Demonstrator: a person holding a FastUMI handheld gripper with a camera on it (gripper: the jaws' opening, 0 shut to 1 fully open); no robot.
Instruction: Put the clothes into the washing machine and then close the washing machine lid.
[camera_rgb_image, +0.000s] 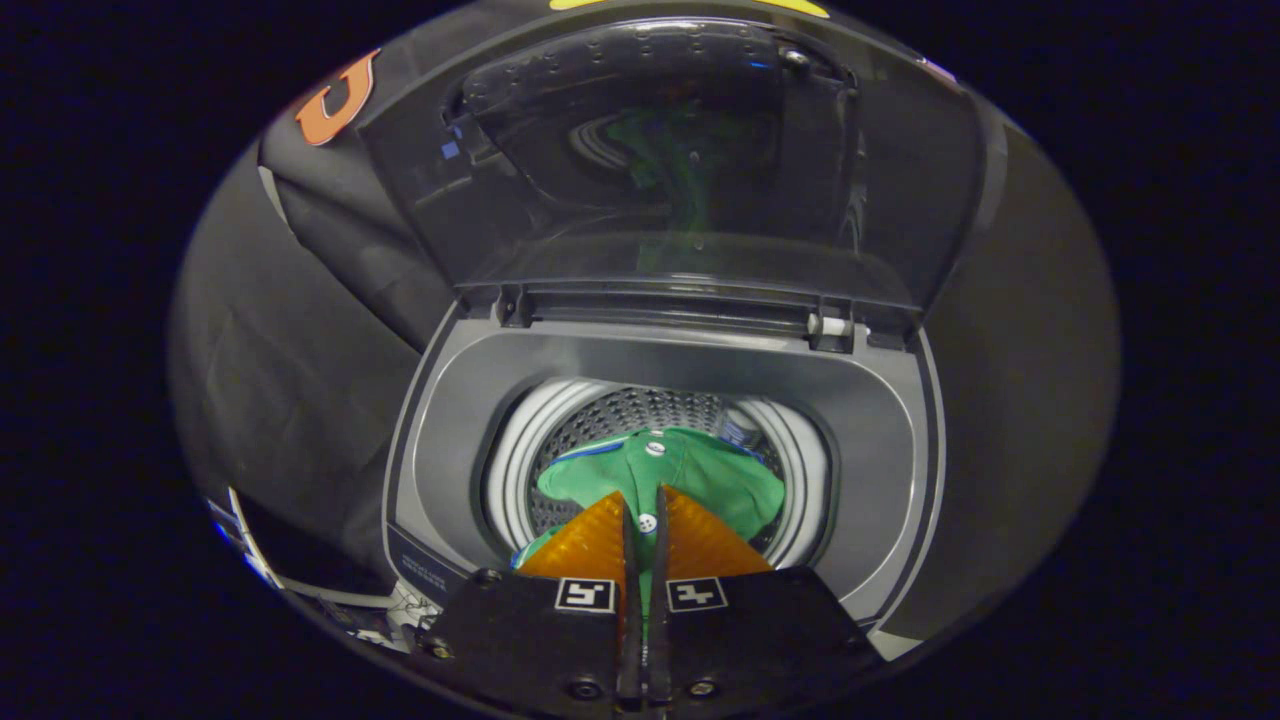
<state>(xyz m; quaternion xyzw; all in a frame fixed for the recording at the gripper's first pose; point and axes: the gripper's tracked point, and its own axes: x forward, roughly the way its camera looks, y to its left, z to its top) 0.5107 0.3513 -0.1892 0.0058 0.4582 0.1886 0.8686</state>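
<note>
A grey top-loading washing machine (900, 420) stands ahead with its tinted lid (680, 170) raised upright behind the opening. A green garment with white buttons (690, 470) hangs over the perforated drum (650, 405), inside the white drum ring (515, 450). My gripper (642, 500) is shut on the green garment: both fingers press a fold of the cloth, with a white button showing between them. The cloth spreads out just beyond the fingertips, above the drum opening.
The lid's hinge bar (680, 310) runs across the back of the opening. Black cloth walls stand to the left and right of the machine. The machine's front rim (420, 560) lies just left of the fingers.
</note>
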